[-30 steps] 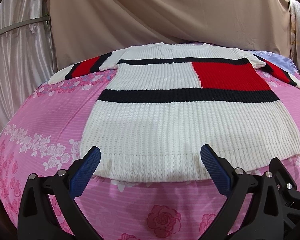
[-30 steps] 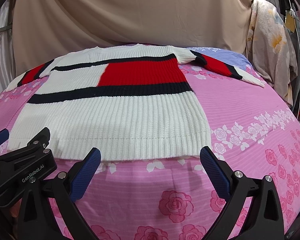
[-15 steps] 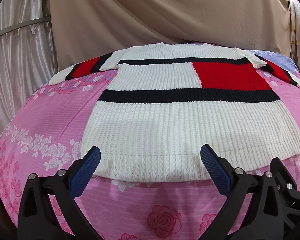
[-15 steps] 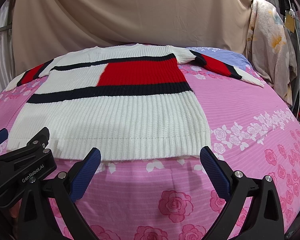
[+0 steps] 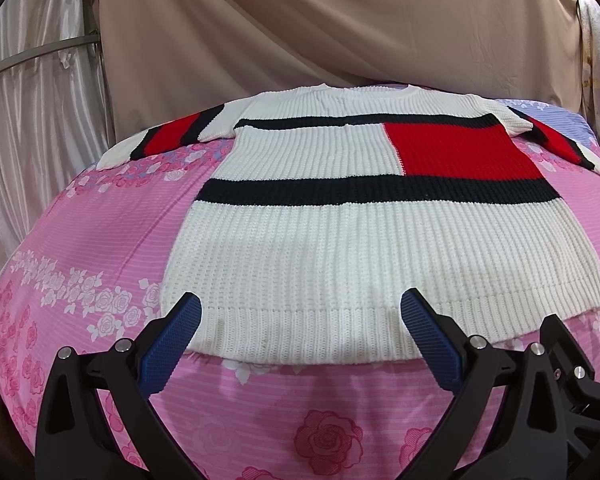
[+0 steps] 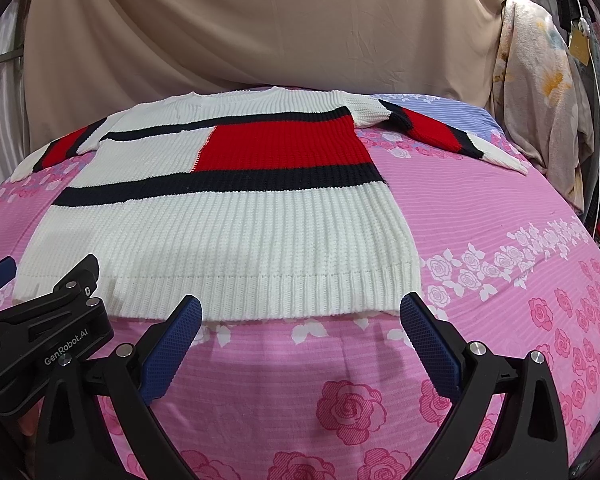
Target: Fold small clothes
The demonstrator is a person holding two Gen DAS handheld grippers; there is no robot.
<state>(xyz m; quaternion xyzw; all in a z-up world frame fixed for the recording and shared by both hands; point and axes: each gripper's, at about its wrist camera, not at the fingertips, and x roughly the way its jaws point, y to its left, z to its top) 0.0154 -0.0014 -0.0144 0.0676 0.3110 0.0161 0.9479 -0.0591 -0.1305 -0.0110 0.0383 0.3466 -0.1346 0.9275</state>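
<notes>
Two claws are hovering side by side just short of the sweater's hem, and I am holding both with jaws spread wide and nothing between them. The sweater (image 5: 364, 248) is lying flat and face up on the pink rose-print bed (image 5: 100, 240), straight ahead of me. Its hem (image 6: 268, 300) is facing me and its neckline is pointing away, toward the beige curtain (image 5: 320, 28), so its long axis is running from me to the curtain.

My left claw (image 5: 300, 344) is sitting in front of the hem's left half, with its left fingertip (image 5: 188, 312) overlapping the hem's left corner. My right claw (image 6: 300, 344) is sitting in front of the hem's right corner. Both sleeves are stretching outward from the sweater's shoulders; the right sleeve (image 6: 452, 136) is lying well away from my right claw. I am judging the hem corners the nearest things to grab, one for each claw.
</notes>
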